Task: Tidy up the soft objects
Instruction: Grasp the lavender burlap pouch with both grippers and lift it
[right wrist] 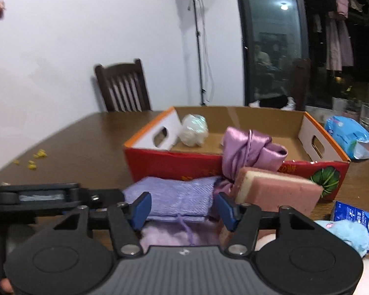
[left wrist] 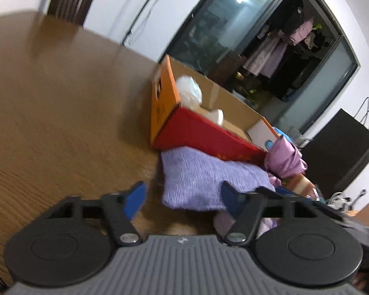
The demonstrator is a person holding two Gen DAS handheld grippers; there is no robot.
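While the big wooden table [right wrist: 73,147] holds everything, the thing that matters most on it is the cardboard box [right wrist: 233,164] with red and orange sides. It sits at the far side of the pile, and a white fluffy ball [right wrist: 193,130] already lies inside it.

Right against the near wall of the box lies the purple knit cloth [right wrist: 177,196]. It is folded flat, and its long side runs along the box wall, left to right in the right wrist view. A shiny purple satin cloth [right wrist: 253,147] hangs over the box wall just beside it, and a pink sponge [right wrist: 278,191] leans next to that.

Both tools are close to the knit cloth. The right gripper [right wrist: 183,209] points straight at it. Its blue fingers [right wrist: 141,209] stand one on each side of the near edge of the cloth, partly apart, and I cannot see them pressing on it. The left gripper [left wrist: 182,199] comes at the same cloth [left wrist: 204,179] from its left end. Its fingers [left wrist: 135,201] are also partly apart; one stands over bare table and the other sits in front of the cloth, so it holds nothing.

I think the right tool is better lined up, since the cloth edge is already between its fingers. The box is just past the cloth, so the lift should be short: up, over the wall, and in.
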